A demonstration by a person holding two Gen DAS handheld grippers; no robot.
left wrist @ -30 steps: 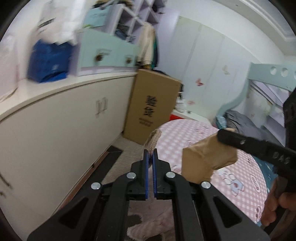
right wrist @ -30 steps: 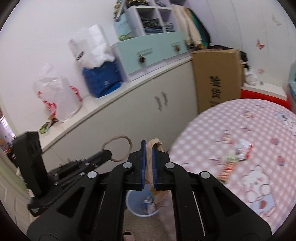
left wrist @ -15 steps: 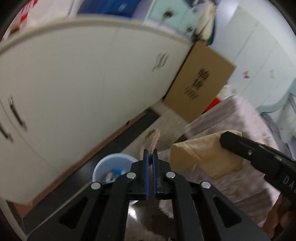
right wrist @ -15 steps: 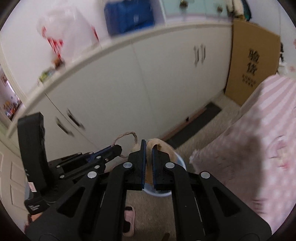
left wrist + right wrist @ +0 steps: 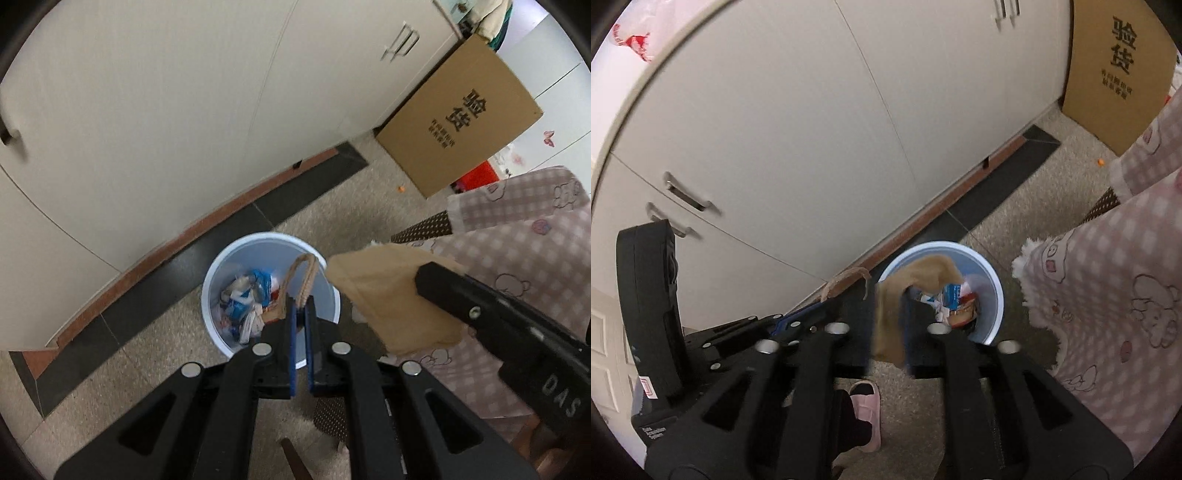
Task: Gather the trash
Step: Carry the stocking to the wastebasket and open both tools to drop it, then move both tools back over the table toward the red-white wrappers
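- The left hand-held gripper [image 5: 300,308] is pinched narrow on the twisted paper handle [image 5: 303,279] of a brown paper bag [image 5: 388,295]. The handle's loop stands up just past its fingertips.
- The right hand-held gripper [image 5: 890,325] is clamped on the bag's crumpled brown body, which drapes between its fingers and hides part of them.
- Judged step: the drop. The bag hangs between the two tools over the blue trash bin [image 5: 218,334], which stands on the floor just beyond both sets of fingertips and already holds wrappers [image 5: 242,302].
- In the right wrist view the bag overlaps the bin's mouth. In the left view most of it sits toward the bin's right rim, near the pink checked cloth [image 5: 524,258].
- Next move likely calls for centring the bag over the opening, then opening both tools together so it falls inside.
- Farther off: white cupboards [image 5: 166,110] and a leaning cardboard box [image 5: 461,118].
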